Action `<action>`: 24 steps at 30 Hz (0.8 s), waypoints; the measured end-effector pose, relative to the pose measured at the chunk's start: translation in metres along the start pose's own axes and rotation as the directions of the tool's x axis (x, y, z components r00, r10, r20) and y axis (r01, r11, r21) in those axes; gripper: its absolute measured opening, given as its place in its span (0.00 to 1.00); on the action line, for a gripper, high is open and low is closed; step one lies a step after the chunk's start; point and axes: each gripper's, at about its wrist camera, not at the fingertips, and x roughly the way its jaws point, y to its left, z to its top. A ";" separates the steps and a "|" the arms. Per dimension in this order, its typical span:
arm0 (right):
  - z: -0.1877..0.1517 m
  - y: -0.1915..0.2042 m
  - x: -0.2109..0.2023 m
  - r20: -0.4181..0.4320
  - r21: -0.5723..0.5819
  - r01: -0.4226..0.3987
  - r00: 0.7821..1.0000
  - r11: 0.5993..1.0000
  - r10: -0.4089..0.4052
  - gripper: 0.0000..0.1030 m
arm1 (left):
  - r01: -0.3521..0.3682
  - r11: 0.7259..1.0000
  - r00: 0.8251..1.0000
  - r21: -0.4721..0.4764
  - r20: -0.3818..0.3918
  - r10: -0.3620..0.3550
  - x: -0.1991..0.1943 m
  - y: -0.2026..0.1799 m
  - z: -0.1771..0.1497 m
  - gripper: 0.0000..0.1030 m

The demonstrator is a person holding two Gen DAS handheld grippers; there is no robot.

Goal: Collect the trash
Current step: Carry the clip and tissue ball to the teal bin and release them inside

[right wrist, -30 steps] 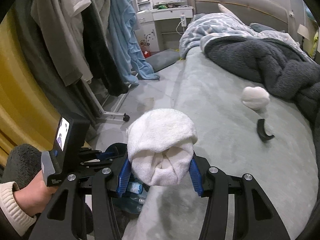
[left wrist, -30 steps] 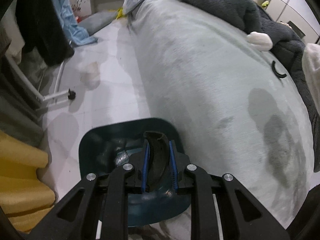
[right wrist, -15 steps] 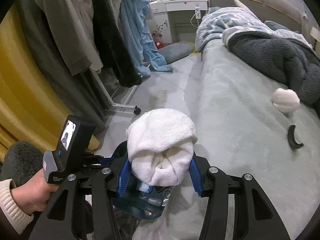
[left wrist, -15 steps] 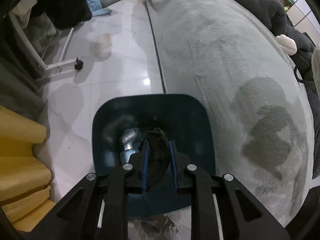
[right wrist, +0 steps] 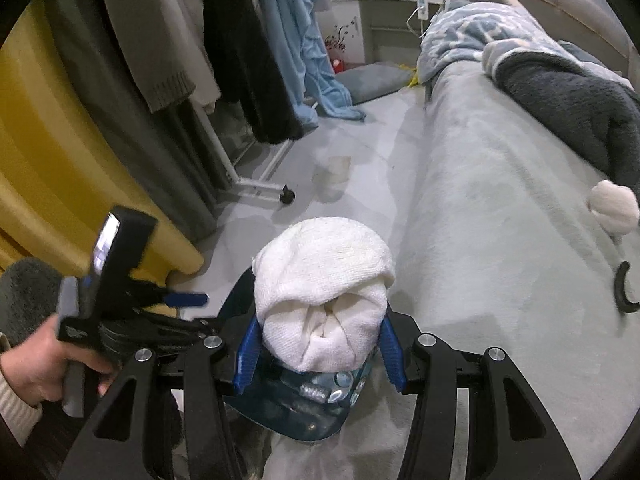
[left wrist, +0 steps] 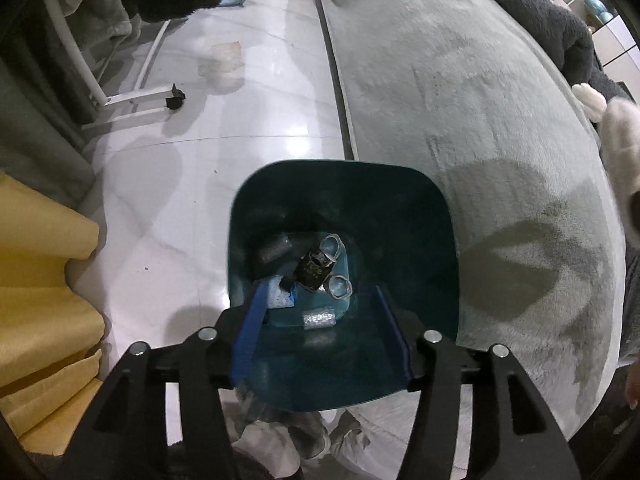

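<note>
Two grippers work above the teal bin [left wrist: 436, 216], which stands on the floor against the grey bed [left wrist: 460, 92]. Left gripper [left wrist: 320, 322]: jaws opening, nothing between them; the curved black piece clamped a second ago is gone, presumably dropped among the cans and scraps [left wrist: 316, 268] on the bin floor, so that item counts as collected. Right gripper [right wrist: 320, 344]: narrow grip on a rolled white cloth [right wrist: 324, 292], poised over the bin for release. Another black curved piece [right wrist: 624, 288] and a white bundle [right wrist: 614, 206] remain on the bed. The dropped piece cannot be singled out inside the bin.

floor [left wrist: 240, 128]: glossy pale tile | bed [right wrist: 500, 200]: grey plush cover | clothes rack [right wrist: 240, 152]: white, perhaps wheeled
</note>
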 end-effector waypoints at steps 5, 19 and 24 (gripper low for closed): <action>-0.011 0.009 0.026 -0.070 -0.044 0.014 0.997 0.999 -0.017 0.51 | 0.001 1.000 0.999 -0.006 0.045 -0.001 -0.012 0.014 0.001 0.66; -0.026 0.036 0.076 -0.193 -0.132 0.018 0.980 0.991 -0.043 0.70 | -0.008 0.999 0.955 0.053 0.297 -0.008 -0.072 0.022 0.003 0.74; -0.022 0.038 0.076 -0.184 -0.137 0.012 0.982 0.991 -0.038 0.83 | -0.003 0.998 0.907 0.068 0.420 -0.026 -0.100 0.016 0.004 0.76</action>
